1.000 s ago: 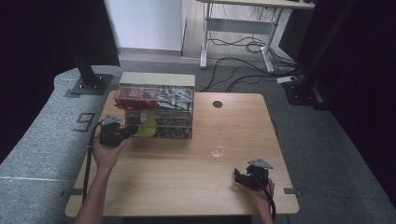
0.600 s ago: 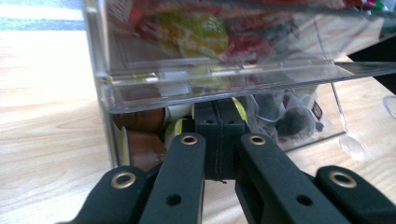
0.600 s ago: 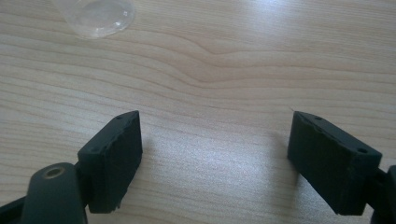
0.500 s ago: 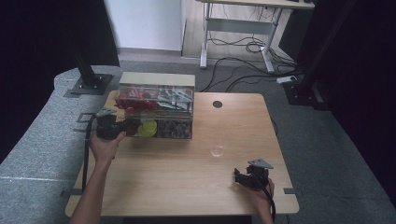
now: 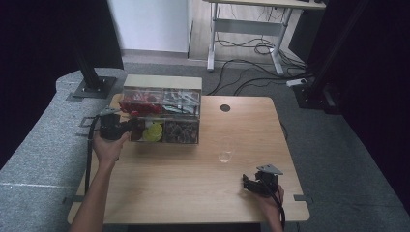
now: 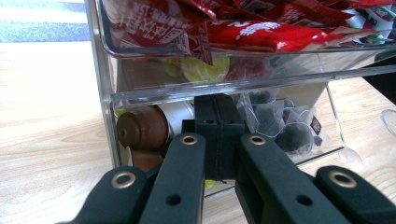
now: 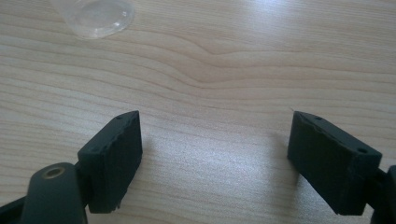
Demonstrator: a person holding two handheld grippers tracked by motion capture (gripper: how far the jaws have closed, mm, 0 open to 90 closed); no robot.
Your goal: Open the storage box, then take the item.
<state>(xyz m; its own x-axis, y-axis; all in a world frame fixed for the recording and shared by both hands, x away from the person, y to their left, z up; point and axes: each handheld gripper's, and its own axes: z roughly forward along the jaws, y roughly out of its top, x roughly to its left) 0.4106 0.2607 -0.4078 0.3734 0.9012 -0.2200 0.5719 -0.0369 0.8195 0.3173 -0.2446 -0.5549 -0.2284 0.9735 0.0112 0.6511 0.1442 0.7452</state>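
A clear two-tier organizer box [image 5: 162, 113] stands at the table's far left. Red packets [image 6: 243, 28] fill its upper tier. The lower tier holds a brown capsule [image 6: 142, 128], a yellow item [image 5: 154, 131] and dark tea bags [image 6: 280, 126]. My left gripper [image 5: 126, 126] is at the box's left front corner, and its jaws are pressed together against the clear lower front [image 6: 217, 107]. I see nothing between them. My right gripper [image 5: 247, 183] hovers low over the table's front right with its jaws wide apart [image 7: 215, 149] and nothing between them.
A small clear cup [image 5: 225, 150] stands on the wooden table [image 5: 193, 193] between the box and my right gripper, and it shows at the top left of the right gripper view [image 7: 98, 14]. A round cable hole [image 5: 225, 108] lies at the table's far edge.
My left gripper has moved a little forward and left, closing in on the box's left front corner. The right gripper has stayed put.
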